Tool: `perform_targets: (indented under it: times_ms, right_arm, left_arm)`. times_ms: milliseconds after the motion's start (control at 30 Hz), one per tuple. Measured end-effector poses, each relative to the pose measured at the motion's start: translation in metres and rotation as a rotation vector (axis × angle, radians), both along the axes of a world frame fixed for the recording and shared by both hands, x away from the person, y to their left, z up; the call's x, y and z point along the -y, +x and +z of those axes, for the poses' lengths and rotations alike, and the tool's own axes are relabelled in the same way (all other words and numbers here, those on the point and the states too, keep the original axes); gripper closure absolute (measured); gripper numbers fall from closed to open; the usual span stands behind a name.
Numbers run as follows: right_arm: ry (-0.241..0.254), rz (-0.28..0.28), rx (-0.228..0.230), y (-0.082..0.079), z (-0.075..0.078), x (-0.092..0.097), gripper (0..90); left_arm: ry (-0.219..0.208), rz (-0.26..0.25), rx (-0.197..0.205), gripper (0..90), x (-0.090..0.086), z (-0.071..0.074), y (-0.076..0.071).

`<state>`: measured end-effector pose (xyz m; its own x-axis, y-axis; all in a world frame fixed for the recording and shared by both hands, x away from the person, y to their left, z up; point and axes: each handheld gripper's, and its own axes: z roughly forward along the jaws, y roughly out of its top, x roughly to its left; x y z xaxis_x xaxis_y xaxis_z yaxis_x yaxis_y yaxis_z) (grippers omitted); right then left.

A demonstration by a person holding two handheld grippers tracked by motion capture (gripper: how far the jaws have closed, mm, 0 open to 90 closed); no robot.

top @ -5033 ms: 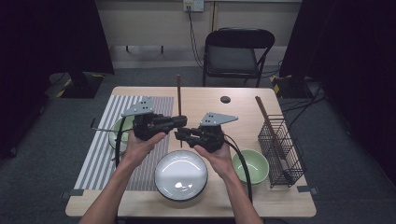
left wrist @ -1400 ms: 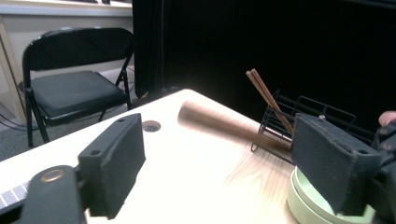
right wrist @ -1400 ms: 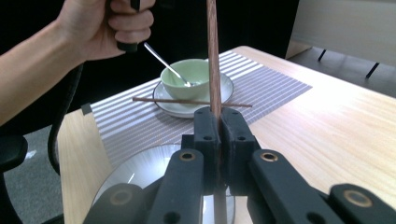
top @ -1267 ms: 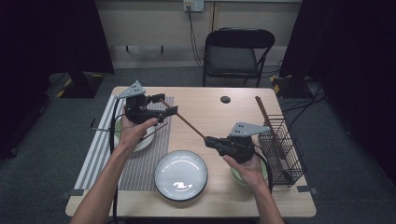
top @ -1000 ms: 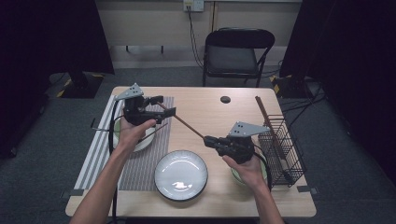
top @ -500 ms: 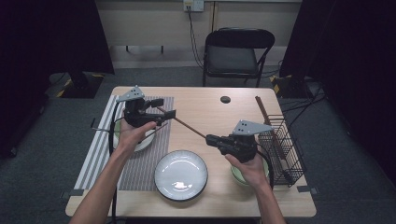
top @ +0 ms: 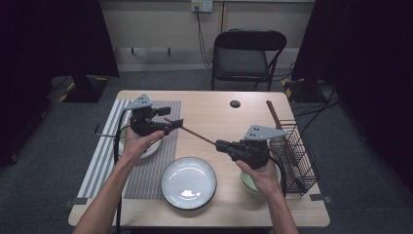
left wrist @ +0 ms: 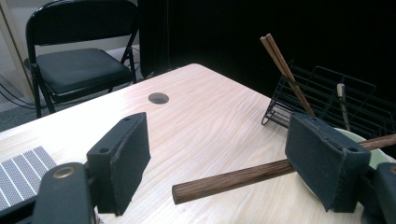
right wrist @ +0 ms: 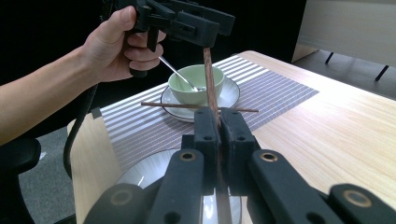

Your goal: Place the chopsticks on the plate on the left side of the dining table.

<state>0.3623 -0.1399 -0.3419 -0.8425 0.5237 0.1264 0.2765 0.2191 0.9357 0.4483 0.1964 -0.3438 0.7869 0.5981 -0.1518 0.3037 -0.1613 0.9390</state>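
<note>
While clamped, chopstick [right wrist: 211,88] dark brown, round-ended

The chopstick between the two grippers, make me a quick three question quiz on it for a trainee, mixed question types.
1. True or false: the right gripper is shut on the chopstick.
2. Multiple choice: in the left gripper view, the left gripper has its jaws A) clamped on the chopstick's tip, B) standing open with the tip between them, C) shut on a spoon.
3. Short answer: in the right gripper view, what sits on the saucer on the striped mat, and what lies in it?

Key: 1. True. 2. B. 3. A green bowl with a metal spoon in it; a second chopstick lies across the saucer's front.
</note>
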Motion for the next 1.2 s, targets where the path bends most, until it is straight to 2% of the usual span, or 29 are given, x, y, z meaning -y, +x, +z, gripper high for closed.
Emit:
perform_targets:
  times_ms: [333, 500, 667, 800, 900, 967, 1100, 1200]
  right_arm:
    - [-0.005, -0.001, -0.009, 0.000, -0.001, 0.001, 86.2]
    - [-0.003, -0.002, -0.013, 0.001, -0.001, 0.001, 86.2]
    - [-0.011, -0.009, -0.027, 0.005, -0.006, 0.001, 86.2]
    - [-0.012, -0.027, -0.030, 0.006, -0.006, 0.004, 86.2]
    - [-0.008, -0.041, -0.030, 0.007, -0.006, 0.008, 86.2]
    - [-0.005, -0.047, -0.031, 0.007, -0.006, 0.010, 86.2]
    - [-0.005, -0.054, -0.030, 0.006, -0.005, 0.012, 86.2]
    - [-0.005, -0.053, -0.029, 0.006, -0.004, 0.012, 86.2]
  left_arm:
    - [0.029, -0.004, -0.001, 22.4, 0.002, -0.007, 0.000]
    - [0.032, -0.003, 0.019, 22.5, 0.000, -0.003, -0.001]
    - [0.006, -0.017, 0.041, 22.4, 0.001, 0.005, -0.007]
    - [0.014, -0.044, 0.055, 22.4, 0.007, 0.006, -0.012]
    - [0.010, -0.105, 0.063, 21.1, 0.016, 0.005, -0.021]
    - [0.037, -0.120, 0.090, 21.0, 0.022, 0.005, -0.024]
    - [0.043, -0.150, 0.091, 20.8, 0.029, 0.002, -0.026]
    - [0.084, -0.183, 0.099, 21.8, 0.035, -0.002, -0.027]
